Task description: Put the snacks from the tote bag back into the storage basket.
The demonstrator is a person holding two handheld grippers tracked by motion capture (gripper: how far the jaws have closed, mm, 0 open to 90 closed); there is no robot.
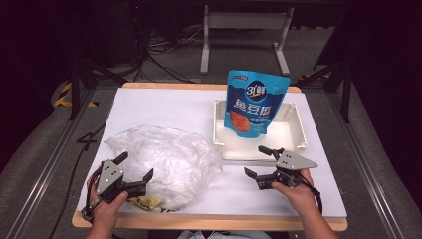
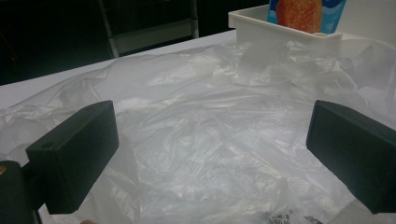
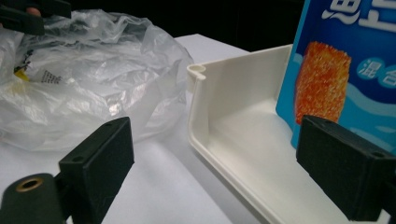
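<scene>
A crumpled clear plastic bag [image 1: 161, 162] lies on the white table at the left, with something yellow [image 1: 144, 202] under its near edge. My left gripper [image 1: 134, 166] is open, its jaws spread over the bag's near left side [image 2: 210, 140]. A blue snack pouch [image 1: 253, 102] stands upright in a white tray [image 1: 298, 130] at the right. My right gripper [image 1: 258, 160] is open just in front of the tray's near left corner [image 3: 198, 74], nothing between its jaws. The pouch [image 3: 345, 60] rises at the right of the right gripper view, the bag [image 3: 88, 70] at the left.
The white table surface [image 1: 164, 104] ends at a wooden front edge [image 1: 214, 221]. Beyond the table stands a metal frame [image 1: 244, 35] on a dark floor with cables. Bare table lies between the bag and the tray.
</scene>
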